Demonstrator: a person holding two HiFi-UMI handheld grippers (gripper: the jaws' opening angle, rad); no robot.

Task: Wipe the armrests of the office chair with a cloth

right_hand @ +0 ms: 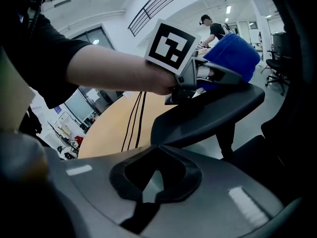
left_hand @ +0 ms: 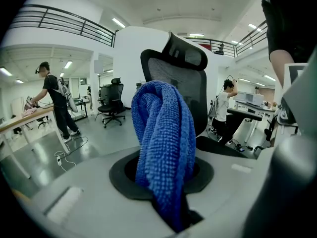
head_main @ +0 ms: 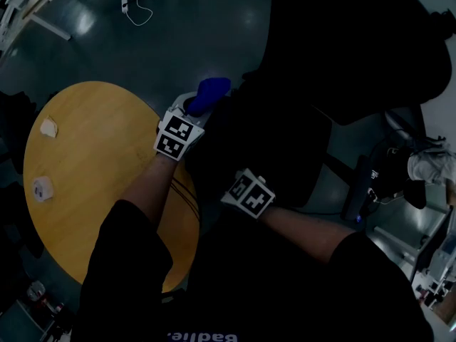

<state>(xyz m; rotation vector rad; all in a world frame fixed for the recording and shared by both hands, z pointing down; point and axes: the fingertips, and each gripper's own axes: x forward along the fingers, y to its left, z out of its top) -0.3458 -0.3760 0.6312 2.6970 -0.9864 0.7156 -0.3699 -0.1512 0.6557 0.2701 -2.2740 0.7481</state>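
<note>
The black office chair (head_main: 285,141) fills the dim middle of the head view. My left gripper (head_main: 196,105) is shut on a blue cloth (head_main: 208,93) at the chair's left side. In the left gripper view the cloth (left_hand: 166,148) rises bunched from between the jaws of the left gripper (left_hand: 173,214), with the chair's mesh back (left_hand: 190,90) behind it. The right gripper view shows the dark armrest (right_hand: 208,113) with the left gripper (right_hand: 198,81) and cloth (right_hand: 233,51) resting on its far end. My right gripper (right_hand: 146,207) is shut and holds nothing, low beside the armrest (head_main: 246,191).
A round wooden table (head_main: 92,162) stands just left of the chair, with two small white objects (head_main: 48,127) and black cables (right_hand: 133,120) on it. A cable (head_main: 135,9) lies on the floor. Another chair (left_hand: 113,103) and two people (left_hand: 57,100) are farther off.
</note>
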